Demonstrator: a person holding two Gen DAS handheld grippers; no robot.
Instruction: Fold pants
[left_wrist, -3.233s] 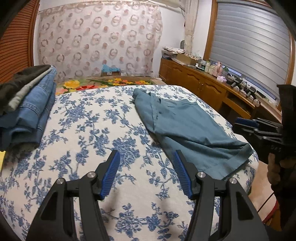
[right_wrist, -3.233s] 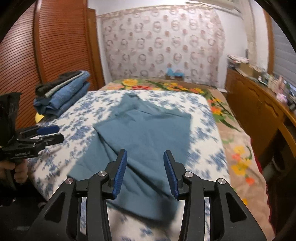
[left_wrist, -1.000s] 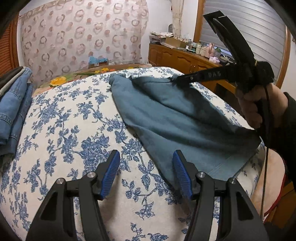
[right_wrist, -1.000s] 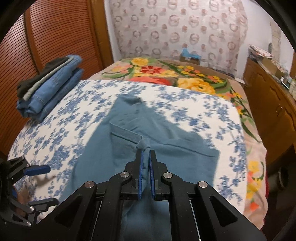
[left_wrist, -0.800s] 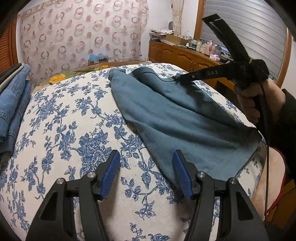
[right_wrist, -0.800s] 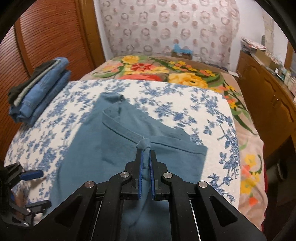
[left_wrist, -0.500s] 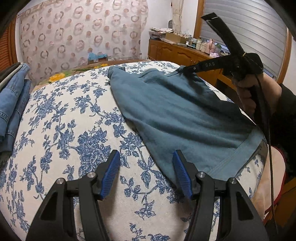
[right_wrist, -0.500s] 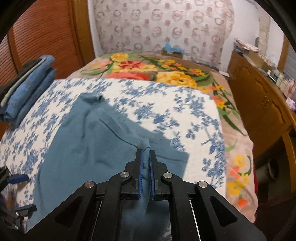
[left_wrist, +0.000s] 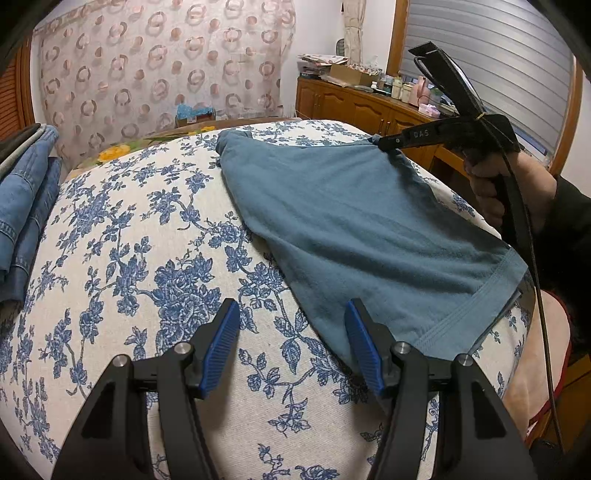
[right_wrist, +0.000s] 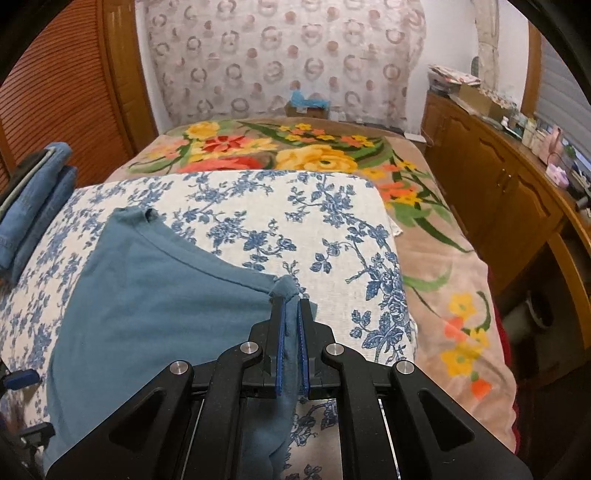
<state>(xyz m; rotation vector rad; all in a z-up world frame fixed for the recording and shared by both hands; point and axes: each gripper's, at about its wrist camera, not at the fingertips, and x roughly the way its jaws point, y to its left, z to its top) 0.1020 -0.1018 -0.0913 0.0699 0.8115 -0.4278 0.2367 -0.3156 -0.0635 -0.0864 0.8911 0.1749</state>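
Teal pants (left_wrist: 354, 221) lie on the floral bedspread (left_wrist: 147, 258), right half of the bed, near edge. Change vs a second ago: right gripper (right_wrist: 290, 314), clamped on a bunched corner of the fabric, has dragged that corner sideways toward the cabinet side; the folded-over flap seen earlier is now pulled flat. My read: spreading step, no fold made yet. Left gripper (left_wrist: 291, 347) hangs half open over the near hem, holding nothing, unmoved. Long axis runs from the near hem band diagonally away to the far bunched end, which points toward the curtain wall. Folded jeans (left_wrist: 26, 206) sit well apart, left.
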